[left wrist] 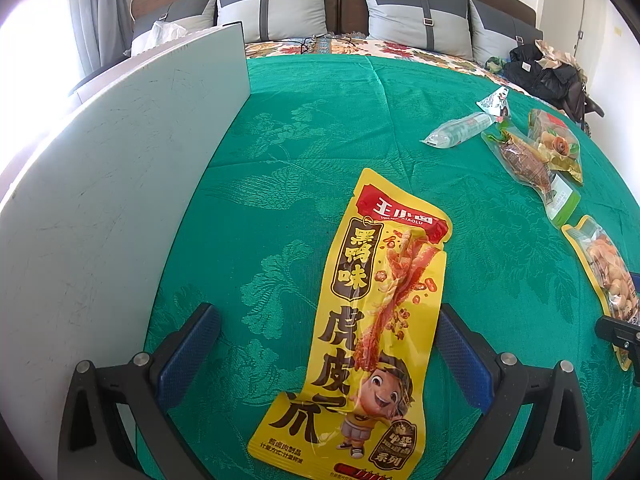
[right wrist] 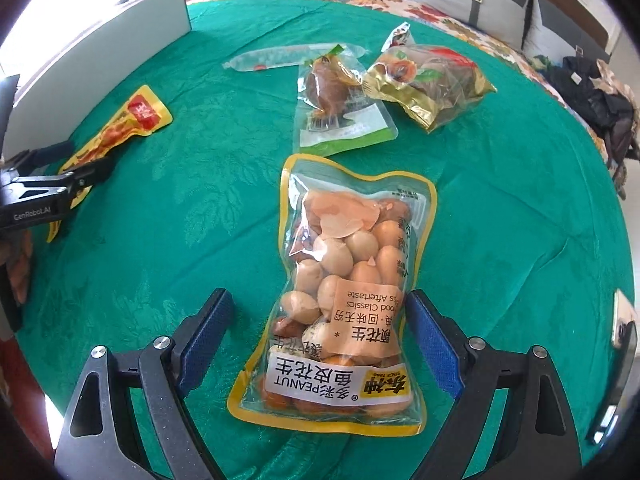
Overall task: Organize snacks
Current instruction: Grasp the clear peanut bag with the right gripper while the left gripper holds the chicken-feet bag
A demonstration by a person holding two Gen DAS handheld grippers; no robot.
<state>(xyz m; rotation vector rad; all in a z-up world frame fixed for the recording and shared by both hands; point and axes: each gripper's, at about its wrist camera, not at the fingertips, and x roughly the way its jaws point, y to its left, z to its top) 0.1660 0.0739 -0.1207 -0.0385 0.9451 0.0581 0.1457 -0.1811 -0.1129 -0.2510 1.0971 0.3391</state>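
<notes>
On green tabletop [right wrist: 160, 216], straddling peanut bag [right wrist: 336, 300] with right gripper [right wrist: 320, 340], fingers wide apart, touching nothing. Over to left gripper [left wrist: 320, 360], likewise spread around yellow chicken-feet pouch [left wrist: 360, 320], gripping nothing. Slick film, lumpy contents: could easily squirt out sideways or pinch only the cloth if closed too shallow.

In the left wrist view the peanut bag [left wrist: 604, 276] runs off the right edge, its near end hidden behind the right gripper [left wrist: 618, 338].
</notes>
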